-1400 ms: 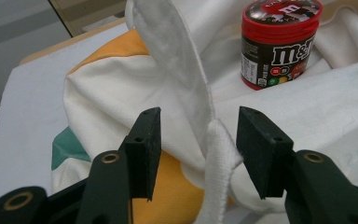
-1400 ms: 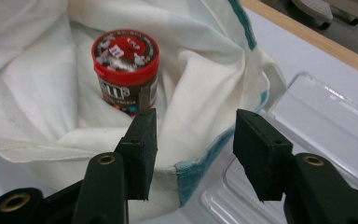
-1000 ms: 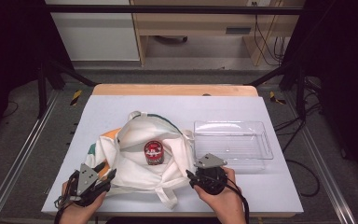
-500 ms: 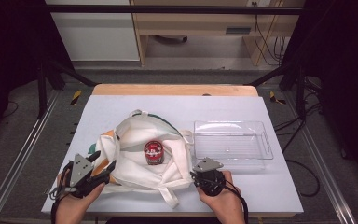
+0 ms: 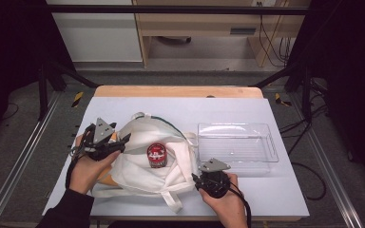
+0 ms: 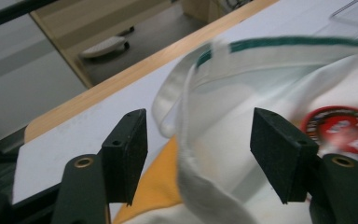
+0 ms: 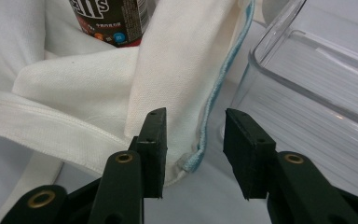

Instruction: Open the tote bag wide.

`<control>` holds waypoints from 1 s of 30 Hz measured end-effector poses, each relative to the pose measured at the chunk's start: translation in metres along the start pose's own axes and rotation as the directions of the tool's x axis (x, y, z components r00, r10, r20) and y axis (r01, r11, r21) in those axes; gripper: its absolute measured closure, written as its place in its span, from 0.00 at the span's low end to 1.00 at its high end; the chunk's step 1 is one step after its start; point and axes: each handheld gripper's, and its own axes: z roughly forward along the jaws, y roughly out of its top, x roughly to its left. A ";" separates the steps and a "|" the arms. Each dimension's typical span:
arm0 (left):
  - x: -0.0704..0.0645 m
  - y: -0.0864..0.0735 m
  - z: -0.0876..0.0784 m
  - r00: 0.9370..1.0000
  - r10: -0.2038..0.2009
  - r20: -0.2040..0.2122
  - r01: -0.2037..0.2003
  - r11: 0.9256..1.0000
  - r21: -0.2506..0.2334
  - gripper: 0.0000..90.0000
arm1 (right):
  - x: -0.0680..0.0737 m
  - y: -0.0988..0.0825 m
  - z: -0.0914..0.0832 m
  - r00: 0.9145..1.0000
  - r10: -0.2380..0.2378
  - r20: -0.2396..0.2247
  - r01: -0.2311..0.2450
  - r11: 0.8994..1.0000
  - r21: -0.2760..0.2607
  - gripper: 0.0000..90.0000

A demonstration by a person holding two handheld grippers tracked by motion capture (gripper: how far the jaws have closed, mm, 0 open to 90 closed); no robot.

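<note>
A white cloth tote bag [image 5: 147, 159] with a green-trimmed rim and an orange patch on its left side lies crumpled on the left half of the pale counter [image 5: 247, 109], its mouth facing up and its straps trailing toward the near edge. Inside the open mouth stands a small dark jar with a red lid [image 5: 156, 155] (the right gripper view shows brown candy-brand lettering on its label), resting in the folds of the fabric near the middle of the bag. Just to the right of the bag, almost touching its edge, sits a clear plastic tray [image 5: 271, 142], rectangular, shallow and with ribbed floor. The left hand-held gripper [image 5: 119, 141] is raised over the bag's left rim; its jaws stand apart and have just been opening, and in the left gripper view [image 6: 196, 149] the bag's trimmed rim and a fold of cloth pass between the pads without either pad pressing on them. The right hand-held gripper [image 5: 196, 176] sits low at the bag's near right corner, beside the tray's near left corner; its jaws are apart and have just been opening, and in the right gripper view [image 7: 193, 149] the blue-green stitched edge of the cloth lies in the gap close to the left pad, though whether that pad touches the fabric cannot be told.
</note>
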 end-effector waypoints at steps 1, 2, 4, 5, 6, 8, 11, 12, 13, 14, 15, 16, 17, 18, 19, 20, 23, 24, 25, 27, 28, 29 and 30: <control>0.006 -0.002 0.010 1.000 -0.014 0.003 0.014 1.000 0.019 0.44 | 0.000 0.000 0.001 1.000 0.005 -0.013 -0.005 1.000 0.003 0.69; 0.006 -0.002 0.010 1.000 -0.014 0.003 0.014 1.000 0.019 0.48 | 0.000 0.000 0.001 1.000 0.005 -0.013 -0.005 1.000 0.003 0.69; 0.011 -0.006 0.018 1.000 -0.028 0.011 0.027 0.998 0.055 0.55 | 0.000 -0.001 0.001 1.000 0.001 -0.025 -0.001 1.000 0.005 0.74; 0.012 -0.007 0.019 1.000 -0.020 0.011 0.019 0.998 0.065 0.63 | 0.001 -0.001 0.001 1.000 -0.001 -0.023 0.002 1.000 0.007 0.77; 0.012 -0.007 0.019 1.000 -0.020 0.011 0.019 0.998 0.065 0.72 | 0.001 -0.001 0.001 1.000 -0.001 -0.023 0.002 1.000 0.007 0.77; 0.013 -0.009 0.023 1.000 -0.025 0.012 0.024 0.995 0.101 0.83 | 0.003 -0.001 0.001 0.999 -0.035 0.013 0.035 0.999 0.006 0.82; 0.014 -0.012 0.030 1.000 -0.025 0.018 0.023 0.992 0.123 0.90 | 0.007 0.001 0.003 0.997 -0.070 0.032 0.069 0.997 0.024 0.89; 0.014 -0.012 0.030 1.000 -0.025 0.018 0.023 0.992 0.123 0.90 | 0.007 0.001 0.003 0.997 -0.070 0.032 0.069 0.997 0.024 0.89; 0.015 -0.013 0.029 0.999 -0.047 0.019 0.044 0.991 0.125 0.90 | 0.008 0.001 0.003 0.997 -0.074 0.033 0.073 0.997 0.023 0.90; 0.017 -0.011 0.028 0.998 -0.063 0.024 0.061 0.993 0.104 0.91 | 0.007 0.002 0.002 0.997 -0.074 0.033 0.073 0.997 0.023 0.91; 0.019 -0.004 0.021 0.997 -0.074 0.015 0.073 0.996 0.059 0.91 | 0.008 0.003 -0.001 0.995 -0.096 0.040 0.095 0.995 0.024 0.92; 0.019 -0.004 0.021 0.997 -0.074 0.015 0.073 0.996 0.059 0.91 | 0.008 0.003 -0.005 0.993 -0.101 0.053 0.100 0.995 0.018 0.92; 0.021 0.006 0.013 0.997 -0.073 0.002 0.073 0.997 0.010 0.91 | 0.008 0.002 -0.009 0.993 -0.104 0.059 0.103 0.995 0.010 0.93; 0.021 0.006 0.013 0.997 -0.073 0.002 0.073 0.997 0.010 0.91 | 0.008 0.002 -0.009 0.993 -0.104 0.059 0.103 0.995 0.010 0.93; 0.022 0.022 0.003 0.999 -0.042 -0.013 0.041 0.998 -0.053 0.92 | 0.006 0.002 -0.018 0.992 -0.101 0.071 0.102 0.995 -0.007 0.93; 0.022 0.022 0.003 0.999 -0.042 -0.013 0.041 0.998 -0.053 0.92 | 0.006 0.002 -0.018 0.992 -0.101 0.071 0.102 0.995 -0.007 0.93; 0.022 0.038 0.001 1.000 -0.015 -0.020 0.014 0.996 -0.085 0.92 | -0.002 0.000 -0.027 0.992 -0.089 0.086 0.092 0.995 -0.026 0.94; 0.022 0.038 0.001 1.000 -0.015 -0.020 0.014 0.996 -0.085 0.92 | -0.002 0.000 -0.027 0.992 -0.089 0.086 0.092 0.995 -0.026 0.94; 0.023 0.035 0.010 1.000 -0.005 -0.030 0.004 0.999 -0.053 0.92 | -0.004 -0.002 -0.025 0.993 -0.084 0.084 0.085 0.996 -0.013 0.94; 0.025 0.024 0.023 0.999 -0.030 -0.030 0.029 0.999 -0.021 0.92 | -0.003 -0.004 -0.021 0.993 -0.089 0.075 0.089 0.996 0.006 0.94; 0.025 0.024 0.023 0.999 -0.030 -0.030 0.029 0.999 -0.021 0.92 | -0.003 -0.004 -0.021 0.993 -0.089 0.075 0.089 0.996 0.006 0.94; 0.026 0.019 0.026 0.999 -0.041 -0.028 0.041 0.999 -0.016 0.92 | -0.002 -0.005 -0.017 0.993 -0.099 0.071 0.097 0.995 0.025 0.94; 0.028 0.007 0.035 0.998 -0.053 -0.020 0.052 0.999 -0.009 0.92 | -0.002 -0.006 -0.015 0.992 -0.104 0.068 0.102 0.994 0.034 0.94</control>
